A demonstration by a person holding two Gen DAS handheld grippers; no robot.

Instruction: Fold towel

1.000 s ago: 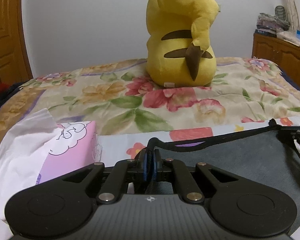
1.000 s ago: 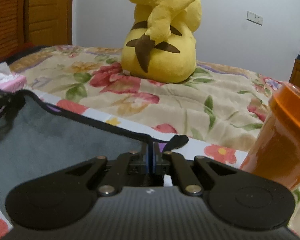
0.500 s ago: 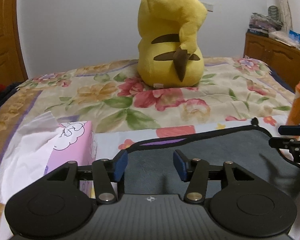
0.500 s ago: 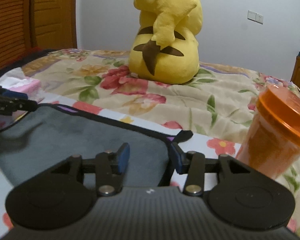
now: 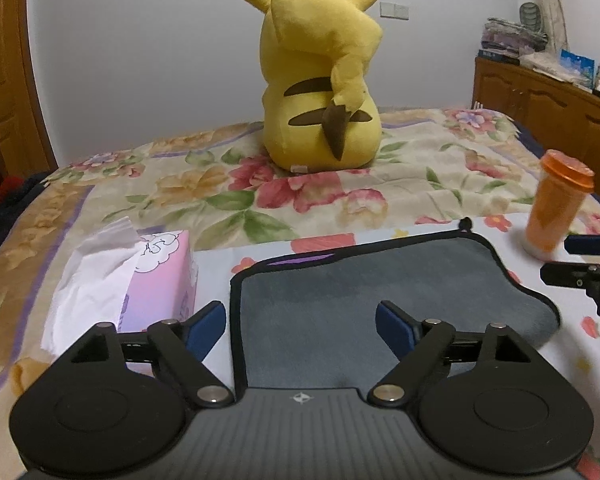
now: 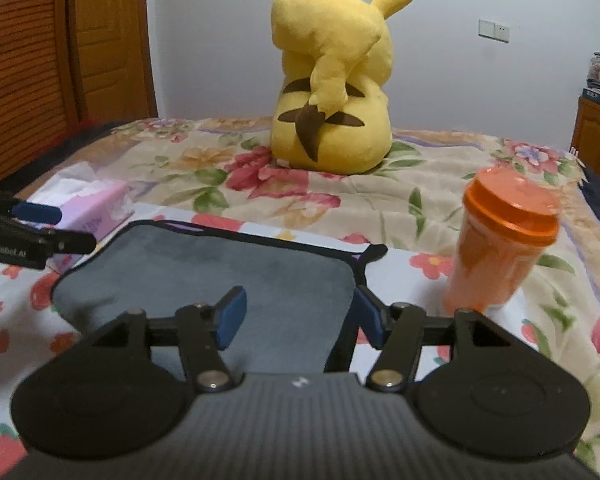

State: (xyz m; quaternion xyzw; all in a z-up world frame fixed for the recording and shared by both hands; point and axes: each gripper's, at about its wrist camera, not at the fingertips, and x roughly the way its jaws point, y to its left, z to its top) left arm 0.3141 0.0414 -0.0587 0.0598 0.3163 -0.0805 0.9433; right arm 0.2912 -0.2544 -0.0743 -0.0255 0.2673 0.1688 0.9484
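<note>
Plush toy (image 5: 320,92), tissue box (image 5: 156,276), orange cup (image 6: 500,244)

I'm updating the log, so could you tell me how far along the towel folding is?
Done: the grey towel lies doubled on the floral bedspread, between the tissue box and the orange cup. In hand: nothing; the left gripper and right gripper are both open above it. Left: possibly another fold, since its near right edge looks uneven.

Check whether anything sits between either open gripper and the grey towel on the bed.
Nothing visible does. The grey black-edged towel lies directly beneath the left gripper and right gripper. The pink tissue box and orange lidded cup stand off to its sides.
</note>
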